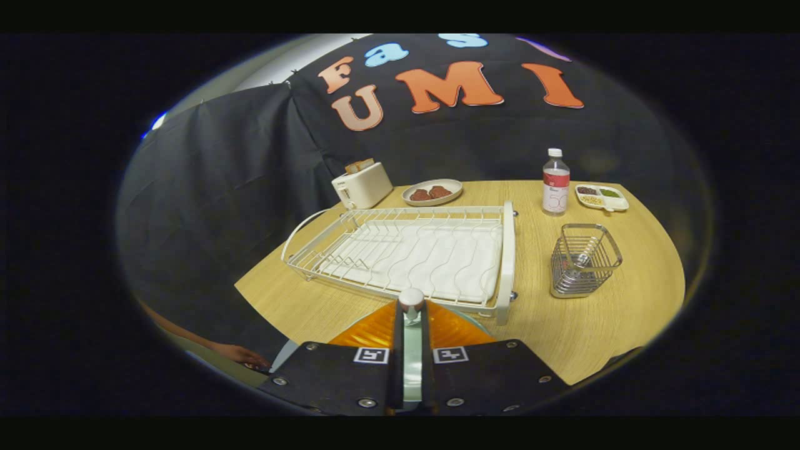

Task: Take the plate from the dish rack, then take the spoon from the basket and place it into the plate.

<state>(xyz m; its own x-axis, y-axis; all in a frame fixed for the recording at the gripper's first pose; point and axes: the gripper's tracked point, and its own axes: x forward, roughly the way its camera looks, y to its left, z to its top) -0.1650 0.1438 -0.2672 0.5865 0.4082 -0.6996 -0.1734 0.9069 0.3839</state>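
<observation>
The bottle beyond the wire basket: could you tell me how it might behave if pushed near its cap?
Tall and narrow, the bottle would probably tip rather than slide. Once down, its round body could roll on the smooth table. The gripper is shut on the spoon.

Basket right of dish rack

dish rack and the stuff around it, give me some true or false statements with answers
1. The dish rack holds a plate. False: its slots hold none; an orange plate lies under the tool.
2. The tool is shut on a spoon. True.
3. The bottle stands beyond the wire basket. True.
4. The toaster stands beside the bottle. False: it sits by the rack's far left corner.
</observation>
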